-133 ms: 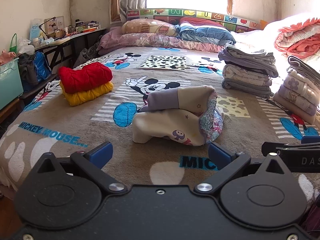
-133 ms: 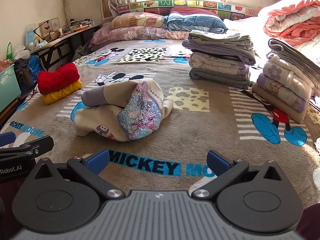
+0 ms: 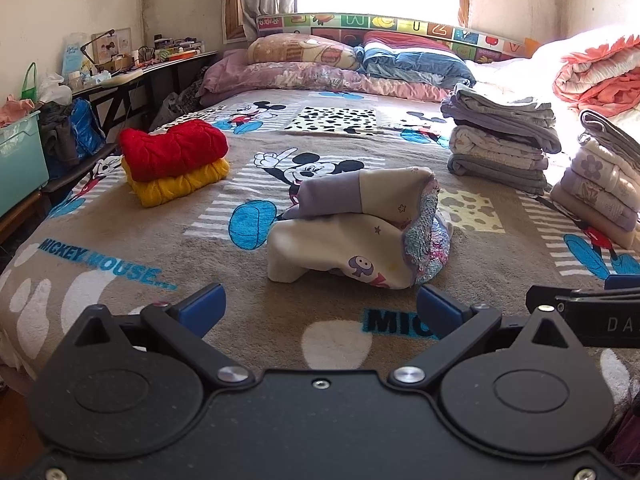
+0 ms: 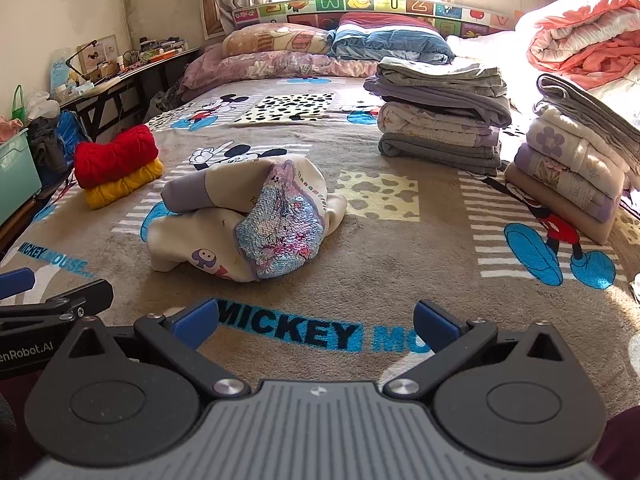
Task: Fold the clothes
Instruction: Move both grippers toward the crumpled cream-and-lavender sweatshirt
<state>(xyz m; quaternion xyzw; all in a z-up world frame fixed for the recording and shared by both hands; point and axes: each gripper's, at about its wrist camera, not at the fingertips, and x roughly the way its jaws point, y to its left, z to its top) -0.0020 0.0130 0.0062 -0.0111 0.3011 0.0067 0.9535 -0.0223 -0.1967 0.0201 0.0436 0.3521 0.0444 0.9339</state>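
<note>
We held the left gripper [image 3: 318, 308] tipped downward, its jaws spread wide with nothing between them, the blue pads [image 3: 202, 305] standing at ten and two o'clock from the black body. We held the right gripper [image 4: 316, 318] beside it, likewise spread wide and empty. From the left wrist view, one finger of the right gripper showed at three o'clock, close alongside; from the right wrist view, a finger of the left gripper showed at nine o'clock. Neither gripper touched anything. A dark sleeve [image 4: 616, 446] edged in at five o'clock.
</note>
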